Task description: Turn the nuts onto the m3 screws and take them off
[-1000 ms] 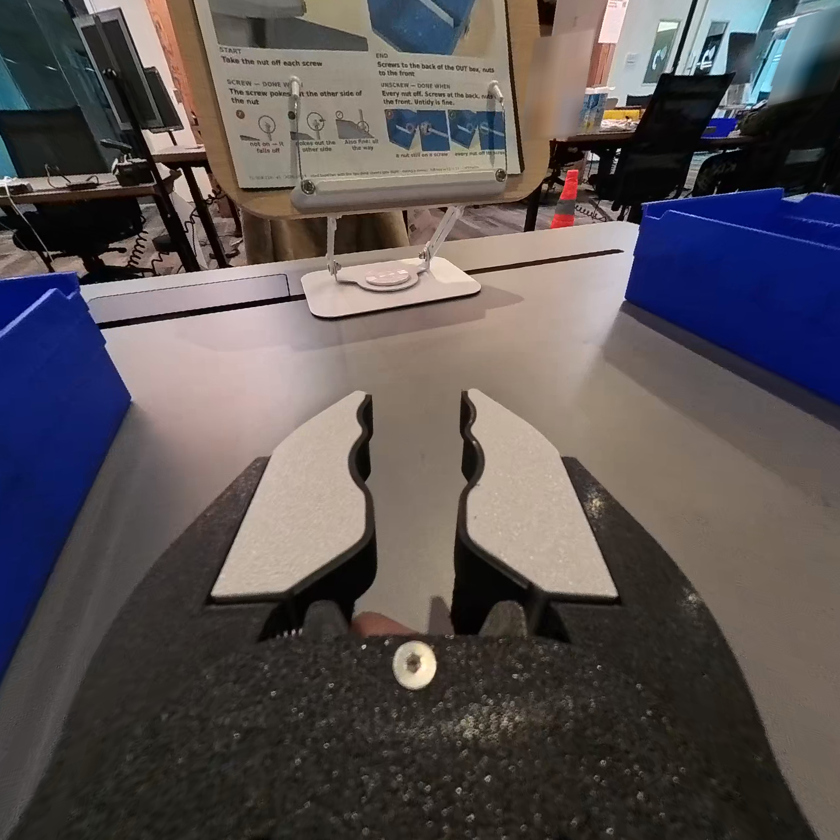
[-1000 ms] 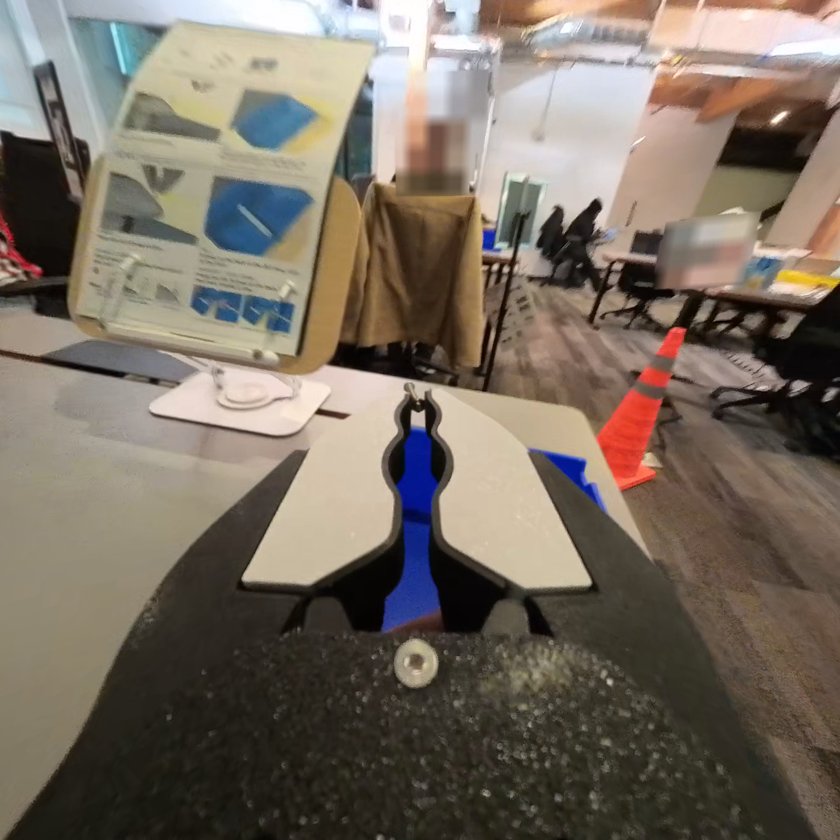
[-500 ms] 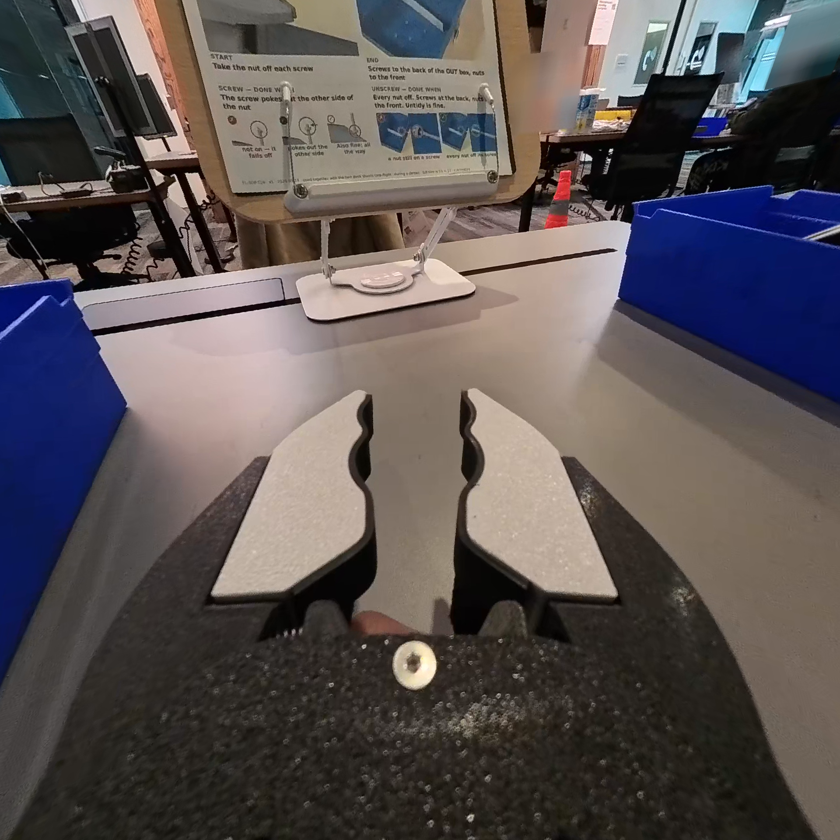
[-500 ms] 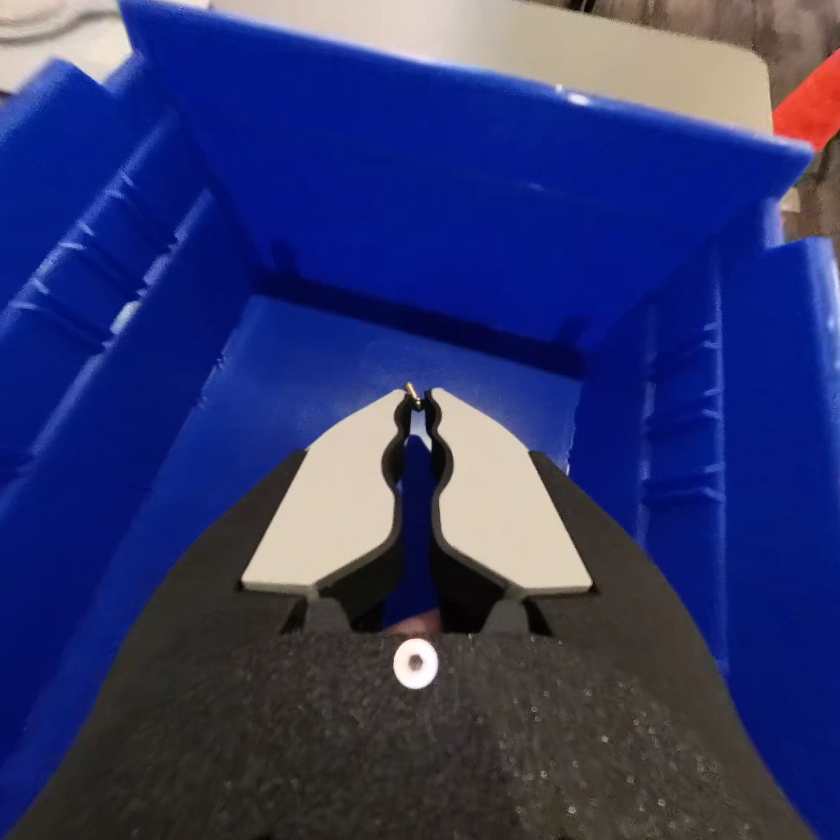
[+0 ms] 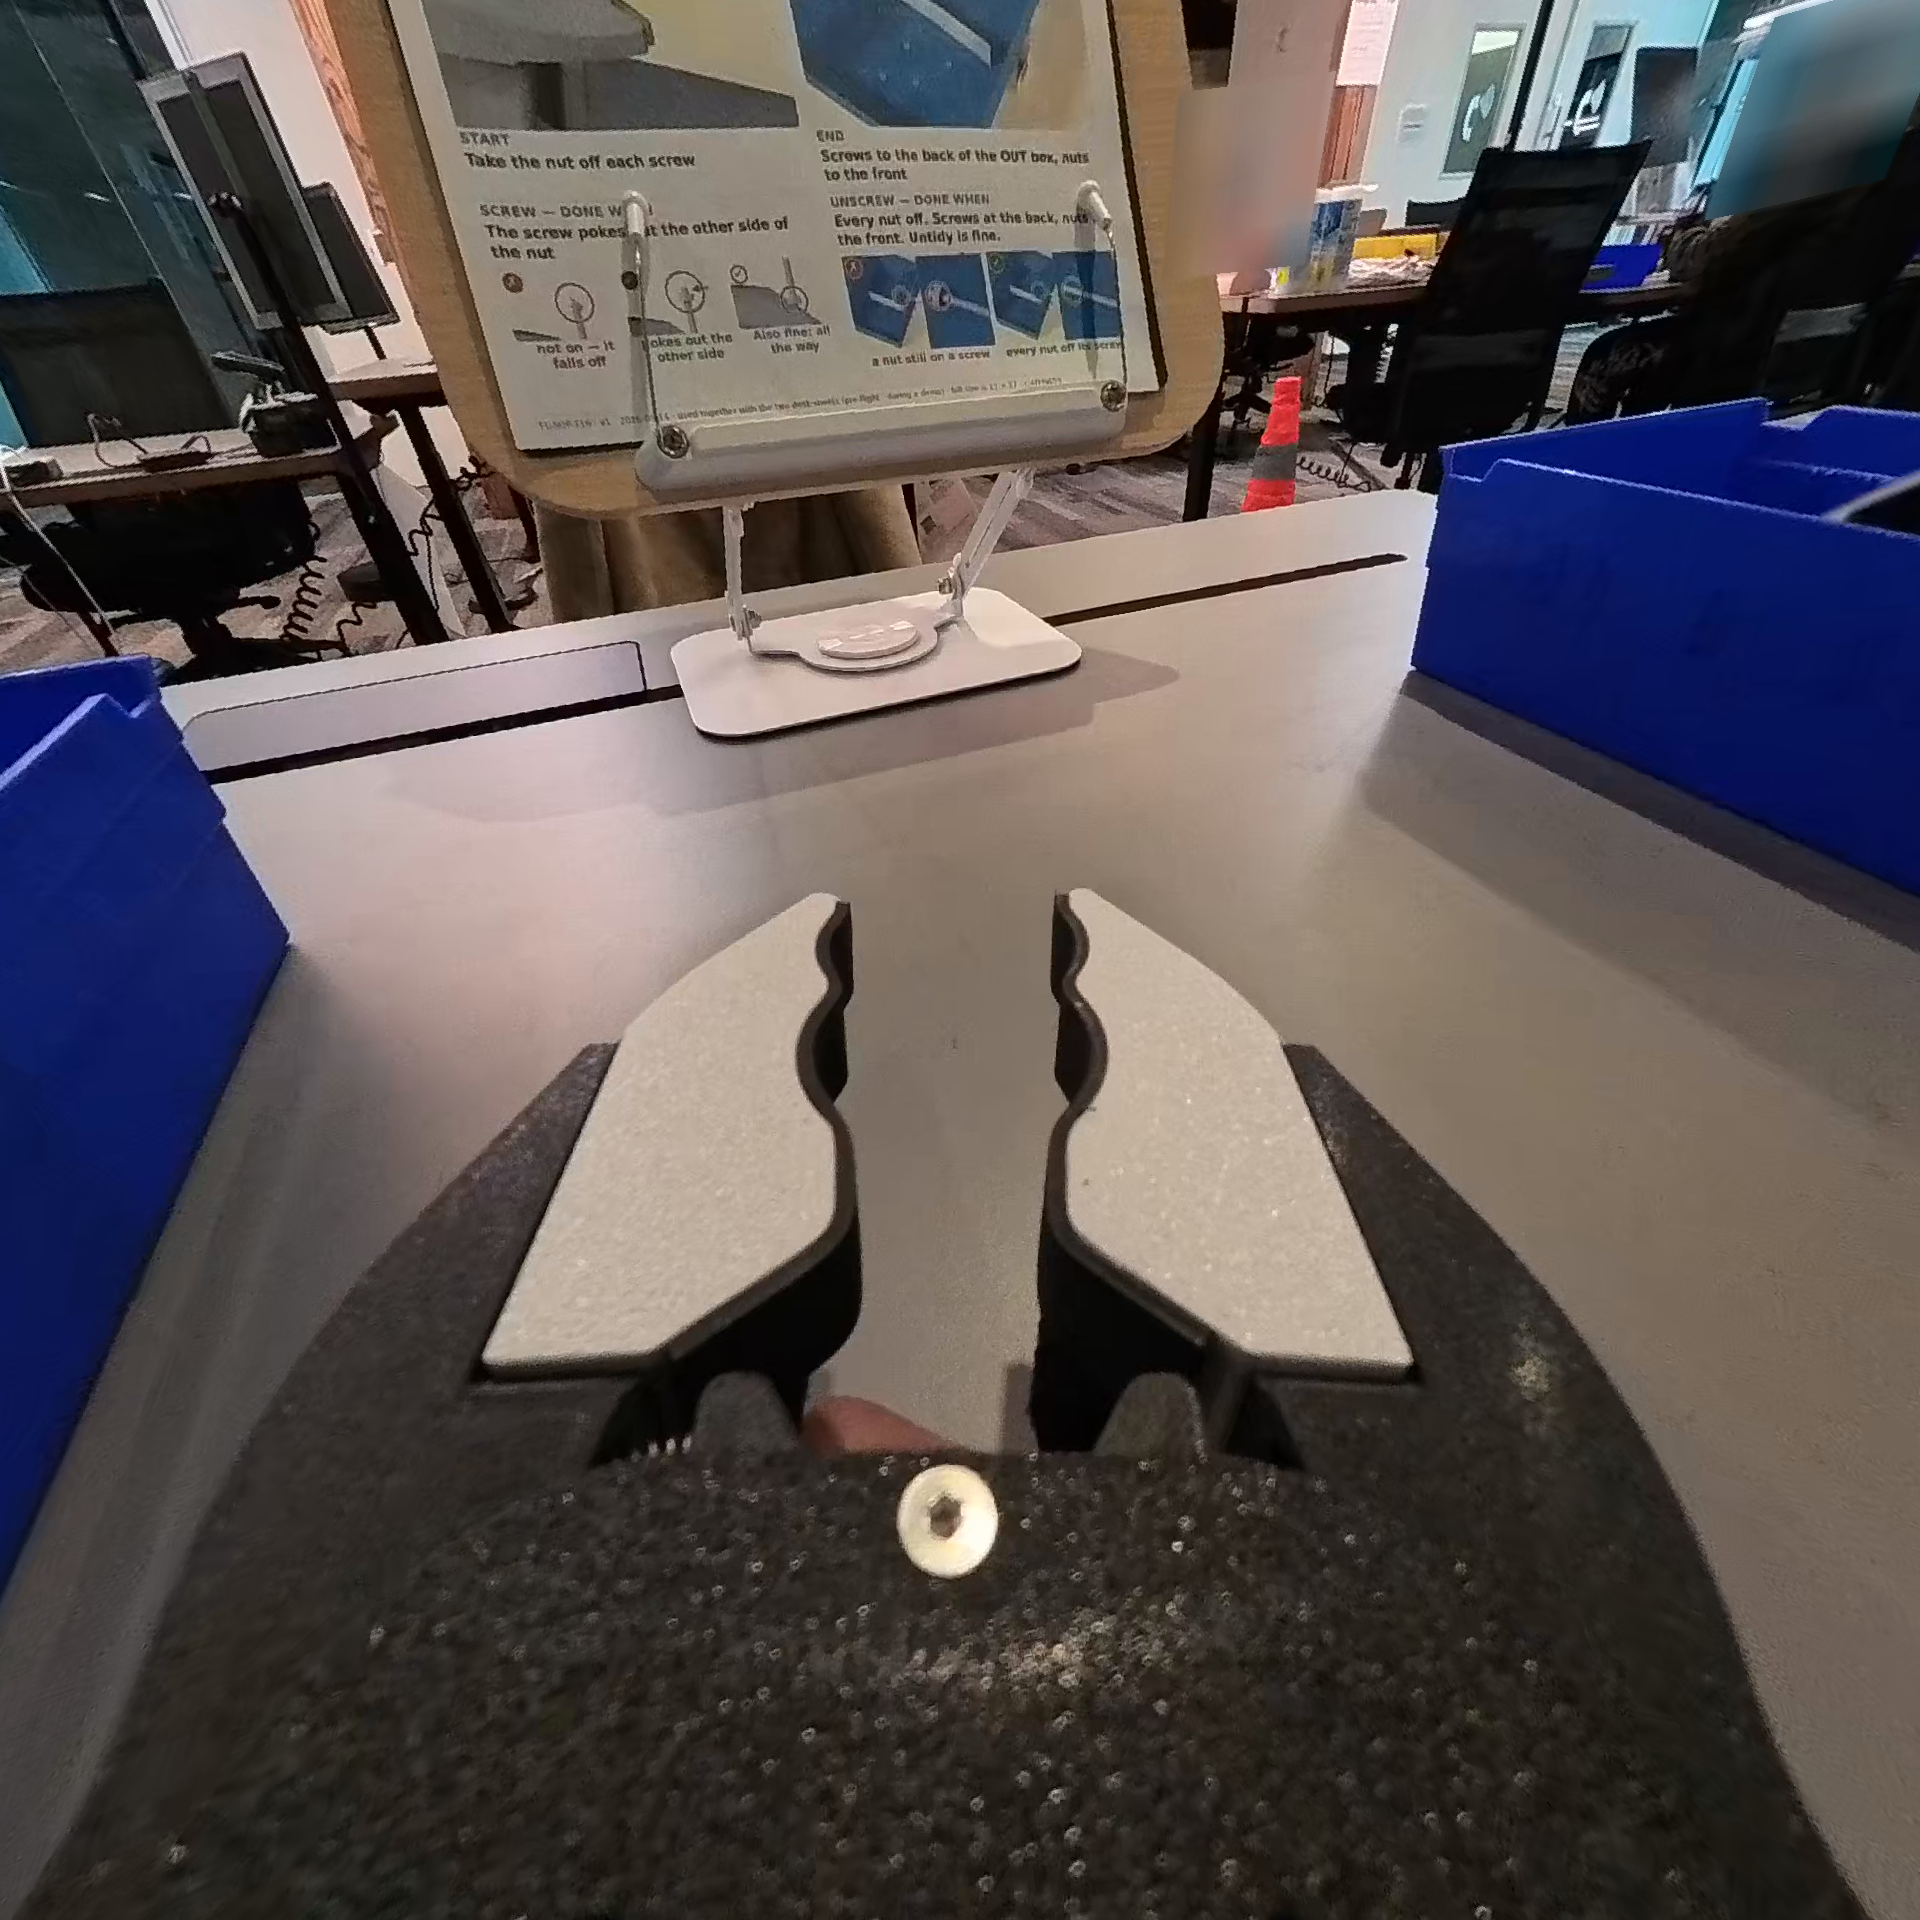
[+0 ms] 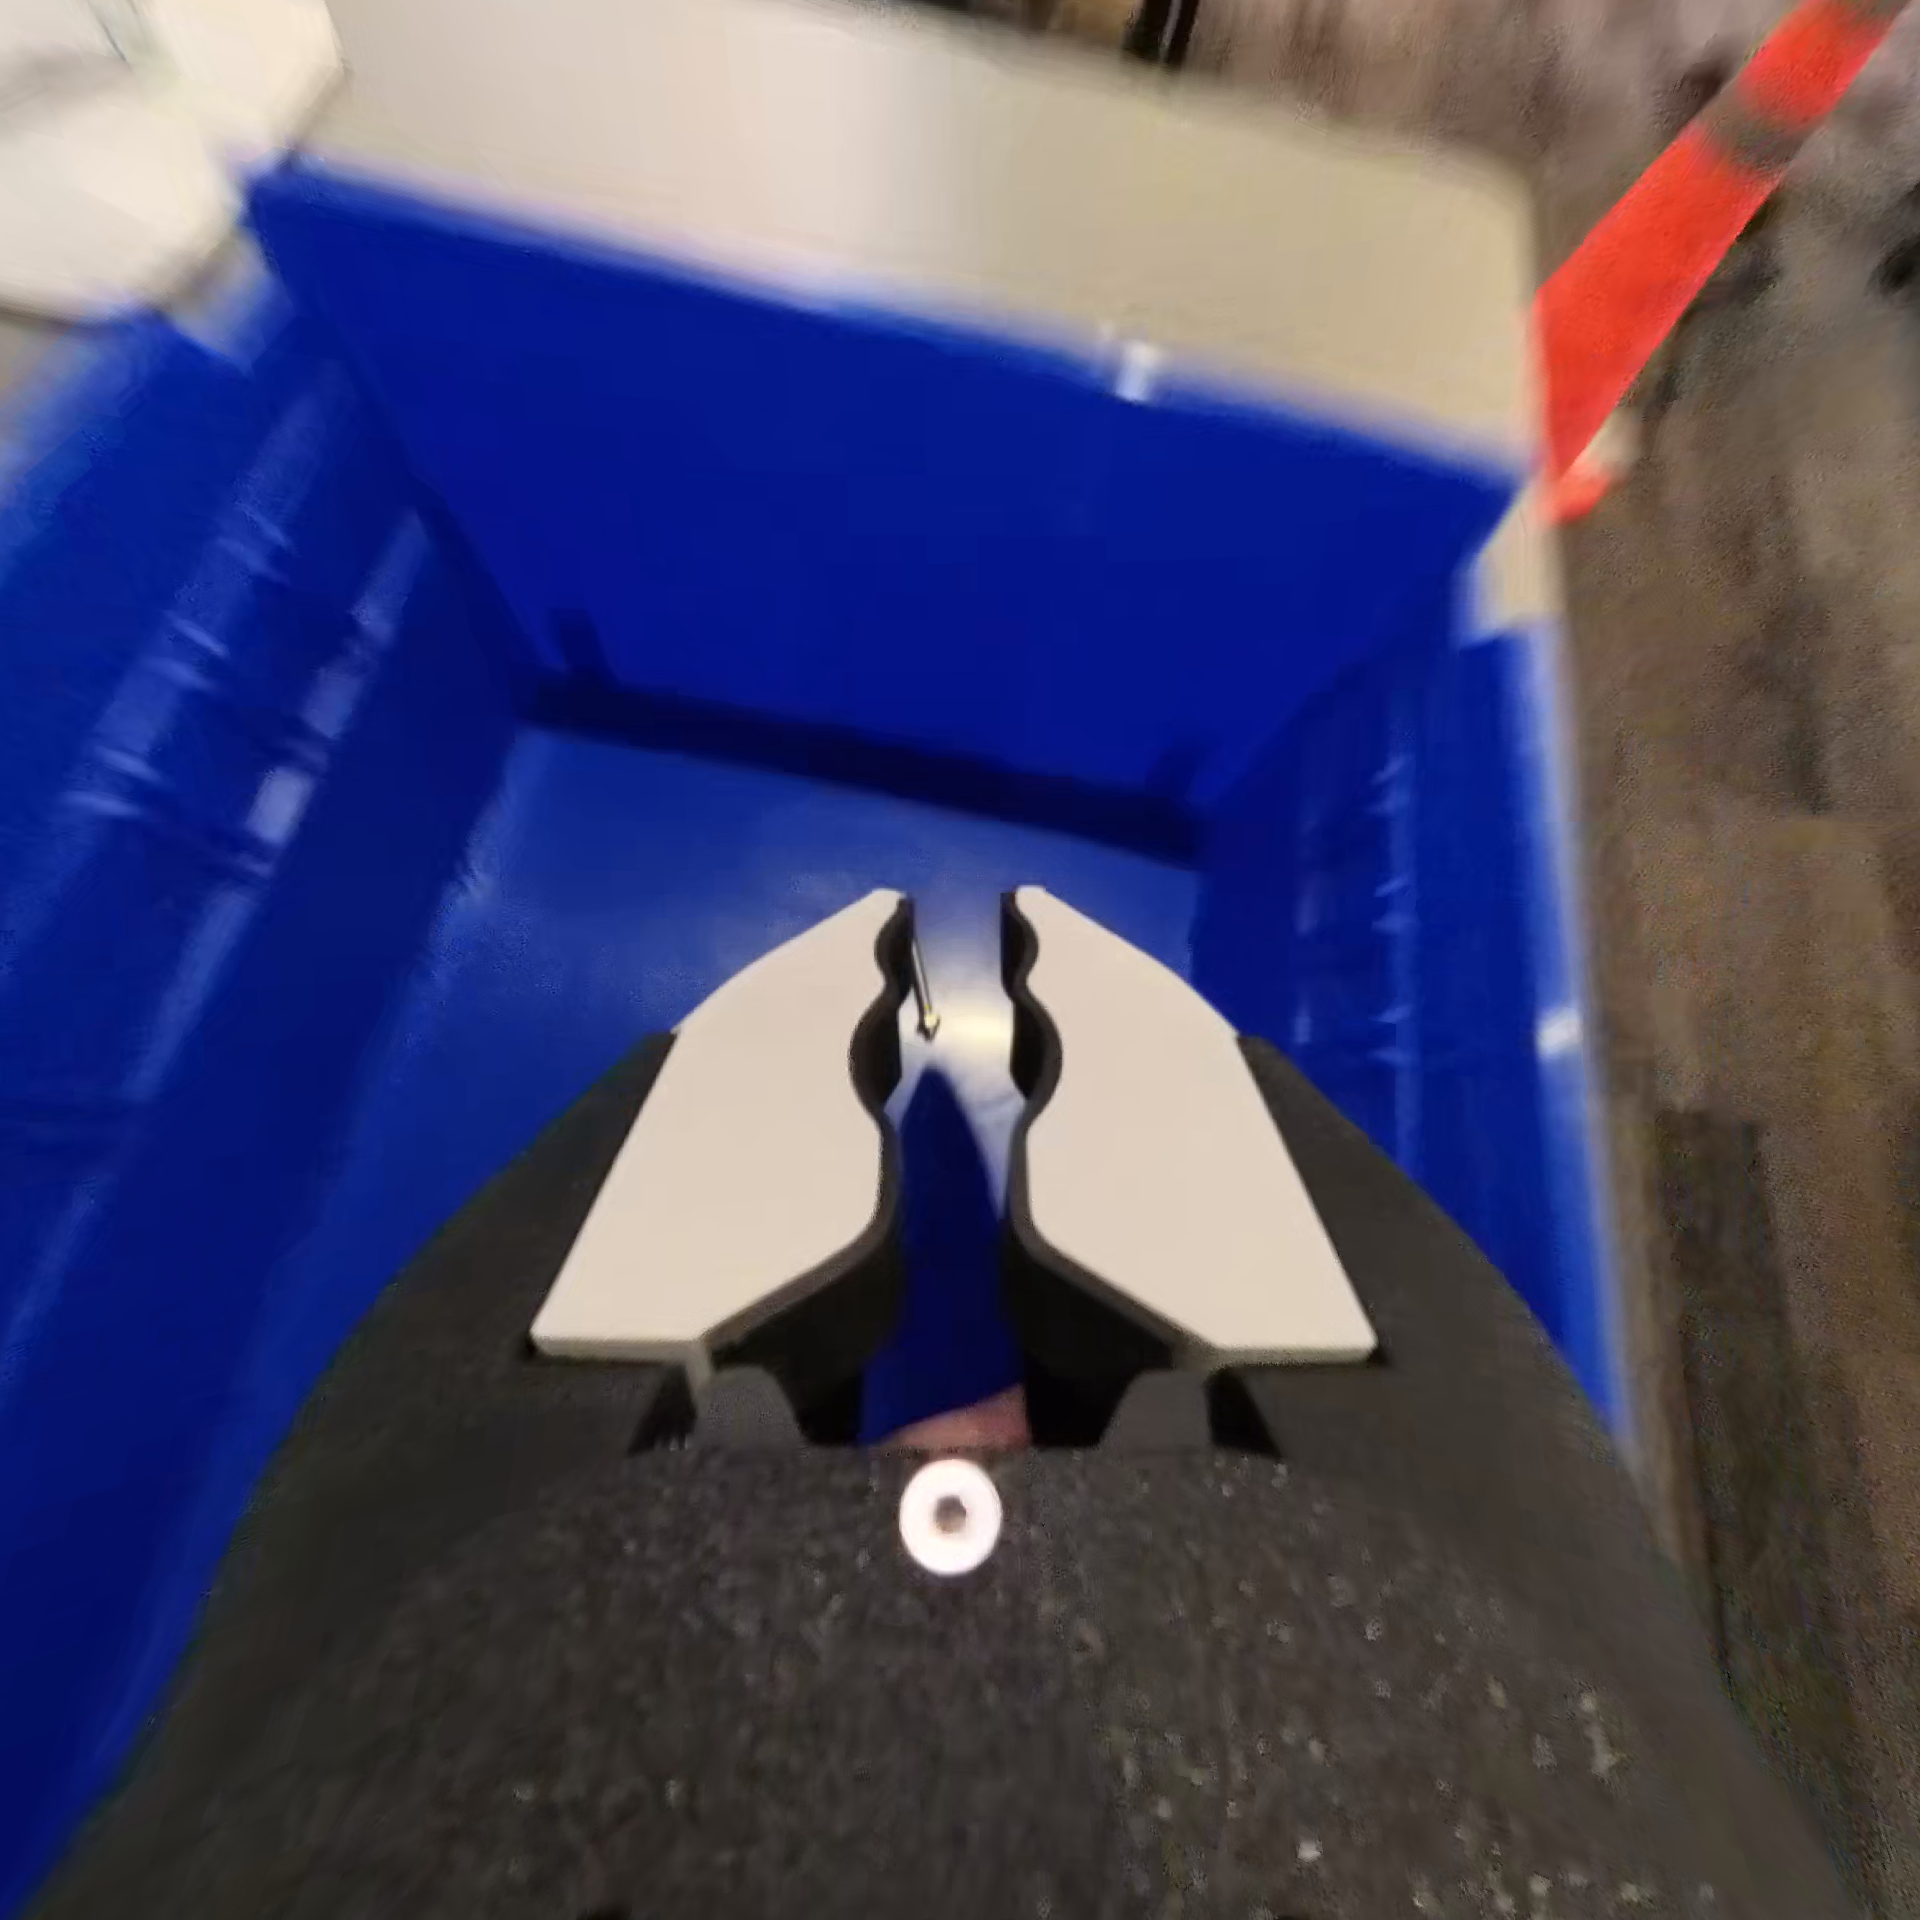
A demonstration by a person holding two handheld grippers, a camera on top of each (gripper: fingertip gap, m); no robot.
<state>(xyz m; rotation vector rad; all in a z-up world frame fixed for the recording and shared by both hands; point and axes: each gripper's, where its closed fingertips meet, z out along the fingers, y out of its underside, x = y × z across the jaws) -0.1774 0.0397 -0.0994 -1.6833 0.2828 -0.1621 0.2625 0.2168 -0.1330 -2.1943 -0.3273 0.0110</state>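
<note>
One screw (image 6: 923, 995) shows, and only one – a thin dark shank with a small bright end, lying slantwise in the gap between the fingers of the right gripper (image 6: 956, 904), close against the inner edge of the left finger and clear of the right one. The view is blurred, so whether it touches that finger or the floor below cannot be told, and no nut can be made out. The right gripper's jaws stand apart, released, grasping nothing, and it points down into a blue bin (image 6: 831, 540) of smooth, glossy plastic with ribbed side walls and a flat floor. Beyond the bin's far wall runs the pale edge of the table (image 6: 935, 156), and past that a smeared orange cone (image 6: 1704, 239) on a carpeted floor.

The left gripper (image 5: 951, 914) sits over the bare grey table (image 5: 1455, 1143), jaws wide apart and holding nothing. Each gripper has two flat, grainy grey fingers with wavy inner edges, set in a rough black speckled body with one silver bolt at its middle. Two blue bins flank it – one at the left edge (image 5: 104, 987), one at the right (image 5: 1662, 644). Straight ahead, a printed instruction sheet (image 5: 790, 239) stands on a wooden board clamped in a white metal stand (image 5: 883, 665). Behind are desks, a black office chair (image 5: 1496, 291) and the orange cone (image 5: 1276, 447).
</note>
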